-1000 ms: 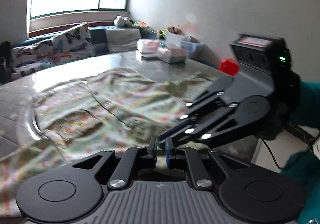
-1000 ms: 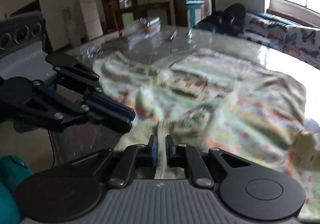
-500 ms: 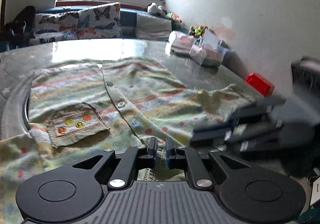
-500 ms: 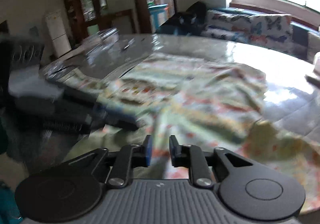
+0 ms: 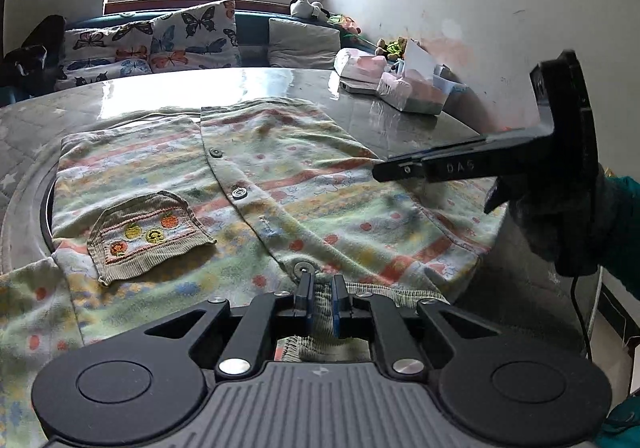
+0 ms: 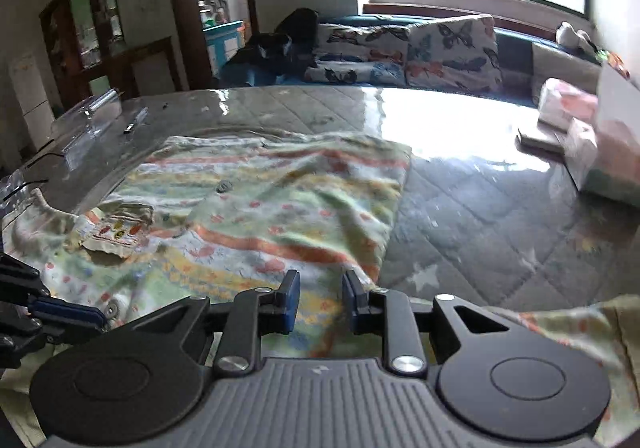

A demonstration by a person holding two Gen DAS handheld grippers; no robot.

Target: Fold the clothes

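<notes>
A pale green cardigan (image 5: 280,176) with coloured stripes, snap buttons and a ribbed pocket (image 5: 148,232) lies spread front-up on the glossy table (image 5: 240,84). My left gripper (image 5: 320,300) is shut on its ribbed hem, just below the lowest snap. My right gripper (image 5: 378,170) hovers over the garment's right side, held by a gloved hand with a teal sleeve (image 5: 620,232). In the right wrist view the right gripper (image 6: 319,300) is opening its jaws above the cardigan (image 6: 260,216), with nothing pinched between the pads. The left gripper (image 6: 80,314) shows at the lower left.
Tissue packs (image 5: 412,92) and a white box sit at the table's far right. Butterfly cushions (image 5: 160,40) line a bench behind. A clear plastic piece (image 6: 92,120) lies at the far left. The table edge (image 5: 520,268) drops off close to the right gripper.
The right gripper let go of the hem beside the left gripper, swung away to the right and spread its jaws. The left gripper kept its hold on the hem.
</notes>
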